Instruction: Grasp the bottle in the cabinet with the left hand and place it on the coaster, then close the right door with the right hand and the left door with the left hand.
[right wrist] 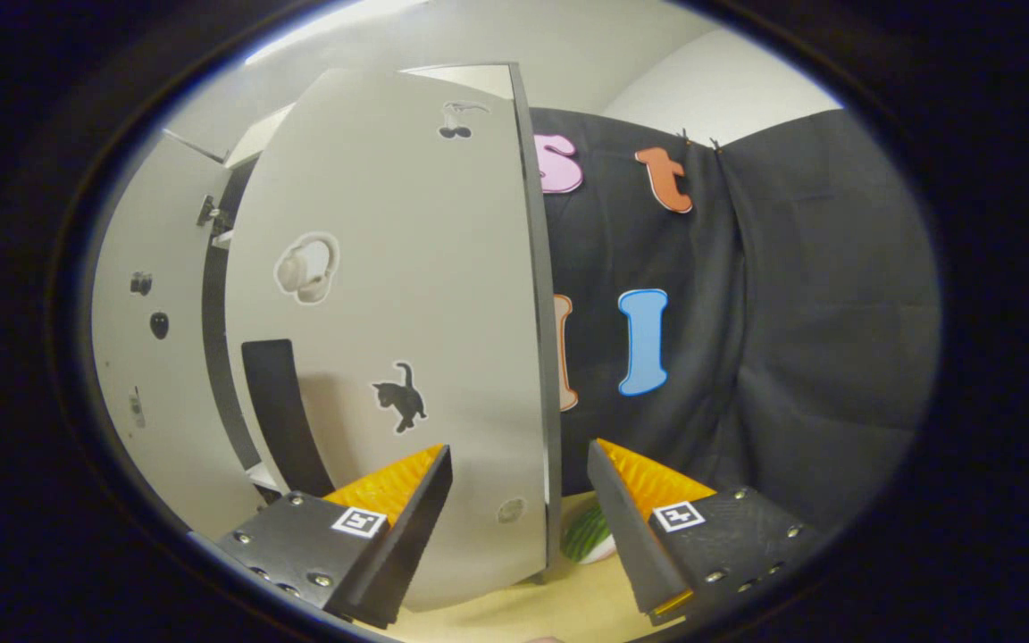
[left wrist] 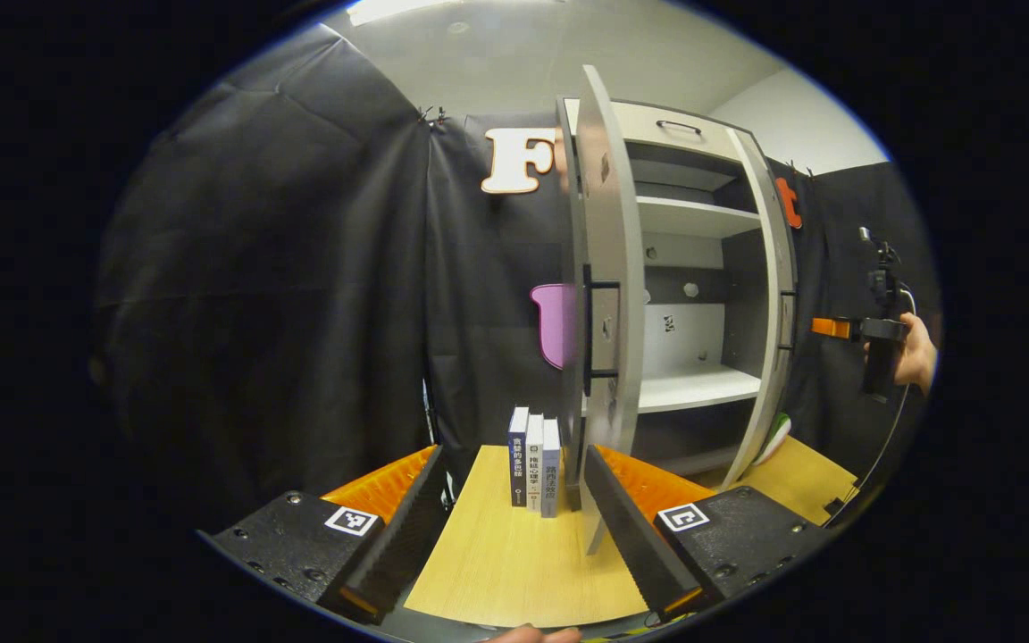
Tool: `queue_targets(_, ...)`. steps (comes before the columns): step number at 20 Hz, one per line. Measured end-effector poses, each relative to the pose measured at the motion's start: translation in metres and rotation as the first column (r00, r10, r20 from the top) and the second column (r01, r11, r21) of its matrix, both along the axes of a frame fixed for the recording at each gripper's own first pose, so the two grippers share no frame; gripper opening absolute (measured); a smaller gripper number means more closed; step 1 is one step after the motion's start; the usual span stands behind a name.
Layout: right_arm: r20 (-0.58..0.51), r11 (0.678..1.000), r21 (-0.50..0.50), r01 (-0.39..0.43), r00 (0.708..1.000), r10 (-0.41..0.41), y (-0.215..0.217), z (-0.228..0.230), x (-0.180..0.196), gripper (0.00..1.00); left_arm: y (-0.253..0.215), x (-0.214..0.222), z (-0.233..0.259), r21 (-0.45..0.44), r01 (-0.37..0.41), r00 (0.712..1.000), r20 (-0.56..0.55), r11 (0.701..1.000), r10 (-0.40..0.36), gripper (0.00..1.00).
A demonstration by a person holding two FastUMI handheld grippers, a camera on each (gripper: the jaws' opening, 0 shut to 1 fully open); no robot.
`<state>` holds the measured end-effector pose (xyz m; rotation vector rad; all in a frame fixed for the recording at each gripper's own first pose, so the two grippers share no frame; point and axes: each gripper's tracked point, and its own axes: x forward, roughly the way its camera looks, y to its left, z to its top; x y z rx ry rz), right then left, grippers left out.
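Left gripper (left wrist: 510,527) hangs with fingers spread apart, empty, above the pale wooden tabletop (left wrist: 514,572) — the tall grey cabinet's left door (left wrist: 608,295) edge-on ahead. Right gripper (right wrist: 519,527) gapes too, straddling the stickered grey right door (right wrist: 407,339) edge

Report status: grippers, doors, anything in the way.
Left gripper open, facing left door edge. Right gripper open, straddling right door edge. Both doors open. Books by left door.
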<state>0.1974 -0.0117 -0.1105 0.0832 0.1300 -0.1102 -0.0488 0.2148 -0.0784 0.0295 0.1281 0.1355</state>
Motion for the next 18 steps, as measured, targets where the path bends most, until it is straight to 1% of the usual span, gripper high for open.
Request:
queue_targets(1, 0.0, 1.0, -0.001, 0.001, 1.0, -0.001, 0.0, 0.0, -0.005, 0.93, 0.004, 0.007, 0.001, -0.003, 0.001, 1.0, 0.005, 1.0, -0.001, 0.98)
queue_targets(2, 0.0, 1.0, 0.0, 0.006, 1.0, -0.006, -0.001, 0.0, -0.012, 0.89, 0.006, 0.016, 0.0, -0.005, 0.002, 1.0, 0.006, 1.0, -0.002, 0.98)
queue_targets(3, -0.001, 1.0, 0.003, 0.006, 1.0, -0.006, 0.001, 0.0, -0.019, 0.93, 0.009, 0.024, 0.0, -0.006, 0.004, 1.0, 0.004, 1.0, -0.004, 0.98)
queue_targets(5, -0.001, 1.0, 0.002, -0.001, 1.0, 0.001, 0.006, 0.0, -0.033, 0.93, 0.016, 0.04, -0.001, -0.009, 0.01, 1.0, 0.012, 1.0, -0.01, 0.98)
queue_targets(6, -0.004, 1.0, -0.002, -0.007, 1.0, 0.007, 0.008, 0.0, -0.042, 0.89, 0.018, 0.049, 0.001, -0.01, 0.015, 1.0, 0.014, 1.0, -0.015, 0.98)
queue_targets(7, -0.006, 1.0, -0.007, -0.014, 1.0, 0.014, 0.012, 0.001, -0.05, 0.93, 0.021, 0.061, 0.001, -0.008, 0.02, 1.0, 0.016, 1.0, -0.02, 0.98)
queue_targets(8, -0.006, 1.0, -0.012, -0.021, 1.0, 0.021, 0.015, 0.001, -0.058, 0.93, 0.024, 0.07, 0.002, -0.006, 0.021, 1.0, 0.02, 1.0, -0.021, 0.98)
queue_targets(9, -0.009, 0.999, -0.013, -0.03, 1.0, 0.03, 0.019, 0.001, -0.068, 0.89, 0.026, 0.082, 0.001, -0.005, 0.025, 0.999, 0.022, 1.0, -0.025, 0.98)
queue_targets(10, -0.013, 0.999, -0.019, -0.03, 0.999, 0.029, 0.022, 0.0, -0.079, 0.93, 0.027, 0.091, 0.001, -0.008, 0.03, 0.999, 0.024, 1.0, -0.029, 0.98)
queue_targets(11, -0.012, 0.999, -0.037, -0.014, 1.0, 0.013, 0.02, 0.001, -0.089, 0.93, 0.028, 0.1, 0.003, -0.016, 0.035, 0.999, 0.027, 0.999, -0.035, 0.98)
queue_targets(12, -0.012, 0.998, -0.061, -0.001, 1.0, 0.0, 0.017, 0.001, -0.099, 0.96, 0.028, 0.11, 0.006, -0.026, 0.045, 0.998, 0.032, 0.999, -0.044, 0.98)
queue_targets(13, -0.012, 0.996, -0.084, 0.005, 1.0, -0.006, 0.018, 0.002, -0.108, 0.89, 0.025, 0.119, 0.007, -0.035, 0.054, 0.998, 0.037, 0.998, -0.053, 0.98)
queue_targets(14, -0.013, 0.995, -0.097, 0.002, 1.0, -0.004, 0.021, 0.001, -0.115, 0.93, 0.018, 0.127, 0.007, -0.047, 0.08, 0.996, 0.033, 0.996, -0.078, 0.99)
queue_targets(15, -0.014, 0.994, -0.105, -0.001, 1.0, 0.0, 0.024, 0.0, -0.123, 0.96, 0.007, 0.133, 0.007, -0.061, 0.116, 0.993, 0.028, 0.991, -0.114, 0.96)
queue_targets(16, -0.01, 0.994, -0.112, 0.0, 1.0, -0.002, 0.025, 0.0, -0.131, 0.9, -0.006, 0.139, 0.007, -0.074, 0.147, 0.989, 0.025, 0.986, -0.145, 0.96)
queue_targets(17, -0.004, 0.993, -0.119, 0.007, 1.0, -0.008, 0.024, 0.001, -0.138, 0.95, -0.007, 0.143, 0.003, -0.066, 0.129, 0.992, 0.014, 0.989, -0.129, 0.96)
queue_targets(18, 0.005, 0.992, -0.124, 0.017, 1.0, -0.017, 0.023, 0.001, -0.144, 0.95, -0.004, 0.146, 0.004, -0.036, 0.103, 0.995, 0.005, 0.994, -0.103, 0.89)
